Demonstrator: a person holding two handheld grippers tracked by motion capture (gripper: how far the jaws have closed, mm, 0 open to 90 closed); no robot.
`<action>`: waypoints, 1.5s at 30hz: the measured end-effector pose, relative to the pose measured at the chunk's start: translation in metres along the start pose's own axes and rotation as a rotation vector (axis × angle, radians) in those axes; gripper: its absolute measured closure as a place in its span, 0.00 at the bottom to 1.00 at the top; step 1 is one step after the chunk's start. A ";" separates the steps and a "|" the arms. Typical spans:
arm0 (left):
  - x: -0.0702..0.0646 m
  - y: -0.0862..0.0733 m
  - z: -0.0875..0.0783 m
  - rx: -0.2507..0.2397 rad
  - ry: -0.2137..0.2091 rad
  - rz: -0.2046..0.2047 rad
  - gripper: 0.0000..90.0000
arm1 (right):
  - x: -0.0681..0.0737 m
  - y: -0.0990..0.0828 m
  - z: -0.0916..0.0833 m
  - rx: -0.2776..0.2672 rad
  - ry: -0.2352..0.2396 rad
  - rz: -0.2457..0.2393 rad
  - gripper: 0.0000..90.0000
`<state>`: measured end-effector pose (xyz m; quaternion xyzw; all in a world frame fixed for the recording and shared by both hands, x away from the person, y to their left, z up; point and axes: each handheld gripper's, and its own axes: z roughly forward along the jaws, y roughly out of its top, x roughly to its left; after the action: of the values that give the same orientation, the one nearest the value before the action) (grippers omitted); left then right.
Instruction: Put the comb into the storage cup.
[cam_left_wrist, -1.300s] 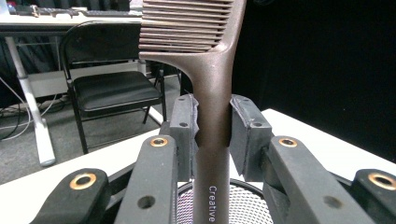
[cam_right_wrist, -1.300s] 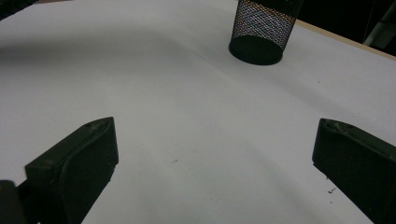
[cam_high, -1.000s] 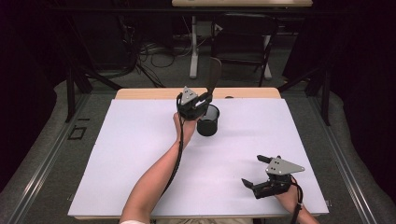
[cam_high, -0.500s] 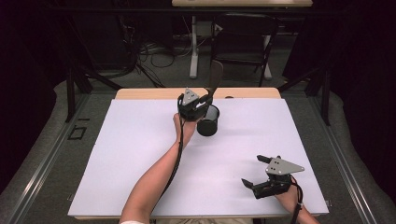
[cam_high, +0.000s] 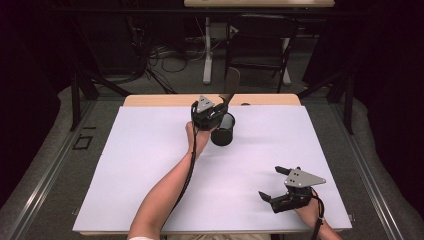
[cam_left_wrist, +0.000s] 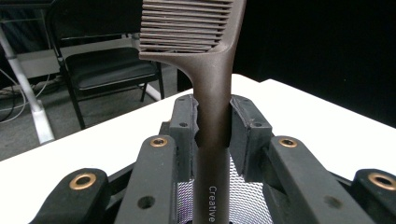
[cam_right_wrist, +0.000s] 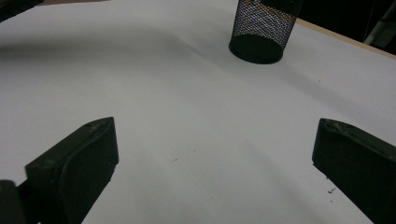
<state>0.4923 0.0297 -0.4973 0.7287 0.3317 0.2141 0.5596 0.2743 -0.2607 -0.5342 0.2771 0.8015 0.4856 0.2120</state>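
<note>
Right tool (cam_high: 280, 189) sits low at the near right of the white worktop (cam_high: 150, 165), jaws spread wide, nothing between them. Looks parked, out of the way while the other hand works. Its own view looks across bare worktop to the mesh cup (cam_right_wrist: 264, 28) standing well apart.

Further in, the person's left forearm (cam_high: 170, 190) reaches up the middle of the worktop to the left tool (cam_high: 220, 107), which hangs just over the mesh cup (cam_high: 222, 131) near the far edge. Left tool is clenched on a brown comb (cam_left_wrist: 212, 135): both pads press the handle from either side, teeth end (cam_left_wrist: 187, 23) up and away, handle end pointing down. Mesh of the cup (cam_left_wrist: 252, 205) shows right behind the handle below the jaws, so the handle is likely at or just inside the rim; how deep cannot be told. Held upright like that probably to drop it in handle first.

Cup contents: nothing else seen inside; the bottom can't be made out.

Beyond the worktop, a chair (cam_high: 260, 45) and cables on the floor.
</note>
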 end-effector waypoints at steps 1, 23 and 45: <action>0.000 0.000 0.000 0.001 -0.001 -0.001 0.80 | 0.000 0.000 0.000 0.000 0.001 -0.001 0.00; 0.001 -0.010 0.001 0.048 -0.004 0.009 0.80 | 0.000 0.000 0.000 0.002 0.004 0.000 0.00; -0.010 -0.006 -0.015 0.075 -0.050 0.056 0.43 | 0.001 0.000 0.000 0.004 0.008 -0.003 0.00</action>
<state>0.4733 0.0337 -0.4980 0.7632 0.3049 0.1985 0.5340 0.2741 -0.2599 -0.5344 0.2744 0.8039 0.4845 0.2092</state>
